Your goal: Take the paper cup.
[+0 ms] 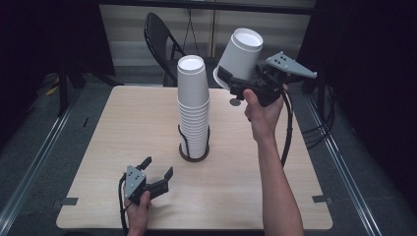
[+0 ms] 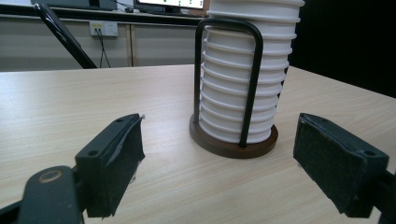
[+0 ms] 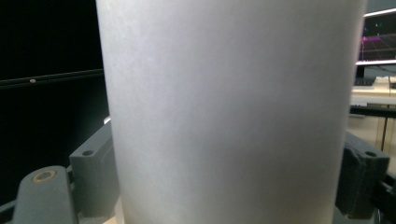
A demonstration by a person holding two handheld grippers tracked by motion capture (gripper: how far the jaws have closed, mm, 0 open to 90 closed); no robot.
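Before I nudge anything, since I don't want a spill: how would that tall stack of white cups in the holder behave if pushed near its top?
The stack of cups is tall on a small round wooden base, so it would probably tip rather than slide. The black wire loop guards only its lower part, so upper cups might lean or lift off. They look like thin paper, so probably light and easily dented.

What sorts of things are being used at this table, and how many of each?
Stacks of white paper cups: 1
Single white paper cups, held in the right gripper: 1
Round brown cup holders with black wire loops: 1
Hand-held grippers, counting the left gripper: 2
Total: 5
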